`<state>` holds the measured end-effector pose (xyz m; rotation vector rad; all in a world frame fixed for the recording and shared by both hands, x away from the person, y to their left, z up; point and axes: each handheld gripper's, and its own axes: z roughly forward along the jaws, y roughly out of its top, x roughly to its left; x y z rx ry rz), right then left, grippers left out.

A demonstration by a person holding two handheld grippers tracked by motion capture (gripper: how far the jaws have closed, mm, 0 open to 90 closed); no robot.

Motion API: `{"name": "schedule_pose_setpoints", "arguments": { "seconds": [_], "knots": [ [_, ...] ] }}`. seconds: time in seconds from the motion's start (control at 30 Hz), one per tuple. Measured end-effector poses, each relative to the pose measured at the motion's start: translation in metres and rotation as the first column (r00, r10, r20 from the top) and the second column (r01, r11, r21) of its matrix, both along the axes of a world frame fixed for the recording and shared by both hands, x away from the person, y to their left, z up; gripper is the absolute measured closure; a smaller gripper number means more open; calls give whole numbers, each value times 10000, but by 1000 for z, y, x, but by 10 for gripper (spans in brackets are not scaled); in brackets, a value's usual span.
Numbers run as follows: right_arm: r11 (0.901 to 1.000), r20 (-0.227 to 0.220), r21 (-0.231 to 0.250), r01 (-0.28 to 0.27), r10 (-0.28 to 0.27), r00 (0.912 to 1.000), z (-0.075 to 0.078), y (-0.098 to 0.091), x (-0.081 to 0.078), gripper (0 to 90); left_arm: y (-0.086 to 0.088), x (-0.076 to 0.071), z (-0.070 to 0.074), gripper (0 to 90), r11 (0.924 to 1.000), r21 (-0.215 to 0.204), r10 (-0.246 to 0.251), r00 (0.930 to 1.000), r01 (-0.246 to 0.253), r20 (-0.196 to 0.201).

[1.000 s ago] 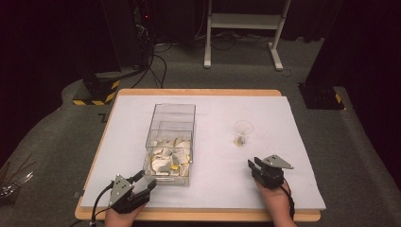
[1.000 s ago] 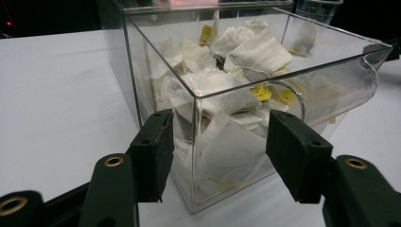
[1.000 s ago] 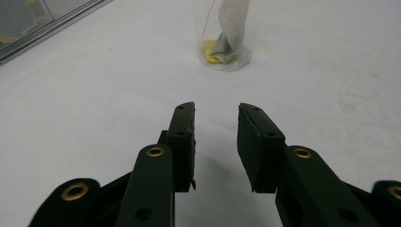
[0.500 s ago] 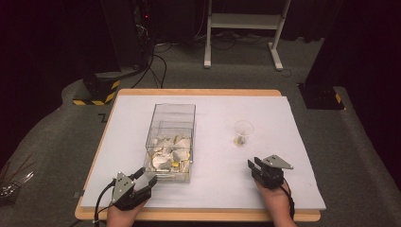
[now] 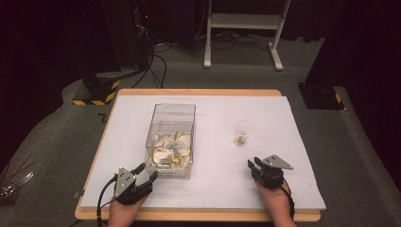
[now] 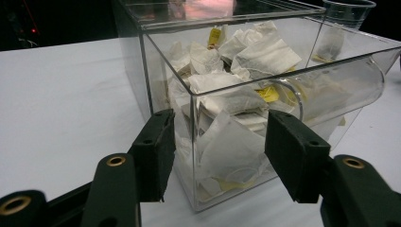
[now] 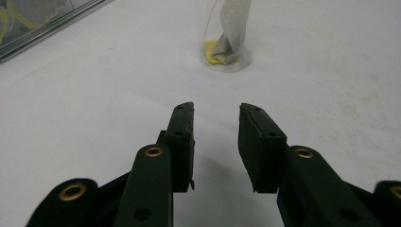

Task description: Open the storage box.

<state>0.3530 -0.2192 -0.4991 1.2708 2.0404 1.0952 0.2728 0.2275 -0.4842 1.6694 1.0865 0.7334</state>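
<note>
On the white bench point(image 5: 283, 189), at about 7 o'clock from its middle, the left tool point(image 5: 145, 178) stands with its jaws apart and nothing between the pads, aimed at the near corner of the clear acrylic box point(image 5: 171, 142). In the left gripper view that corner sits between and just beyond the two pads point(image 6: 156, 151), not touched by them. The box is heaped with tea bags point(image 6: 236, 94), white paper sachets with yellow tags, and its near wall carries a rounded dispensing opening point(image 6: 331, 90) low down.

At about 5 o'clock the right tool point(image 5: 255, 166) rests low over the bench, jaws a narrow gap apart and empty, pointing toward 12 o'clock at the clear plastic cup point(image 5: 243, 132), which stands well apart from it and already holds one tea bag point(image 7: 232, 33).

The tea bags look very light, soft and easily torn, so a gentle pinch on a free paper corner or a tag should serve best, probably through the opening. The box is stiff and smooth and may slide if nudged; the cup is flimsy and could tip.
</note>
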Motion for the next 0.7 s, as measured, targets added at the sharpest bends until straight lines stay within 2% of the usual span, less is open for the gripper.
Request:
{"name": "schedule_pose_setpoints", "arguments": {
  "seconds": [0.17, 0.33, 0.7],
  "knots": [
    [10000, 25, 1, 29, -29, 10000, 0, 0, 0, 663, -1, 5, 1, 423, 9998, 80, 190, 9998, -190, 16],
    [10000, -3, 10, 35, -35, 10000, 0, 0, 0, 663, -1, 12, 1, 347, 9984, 150, 540, 9985, -540, 26],
    [10000, 25, -36, -28, 28, 10000, 0, 0, 0, 659, -2, 26, 0, 339, 9970, 241, 735, 9972, -738, 102]
  ]
}}
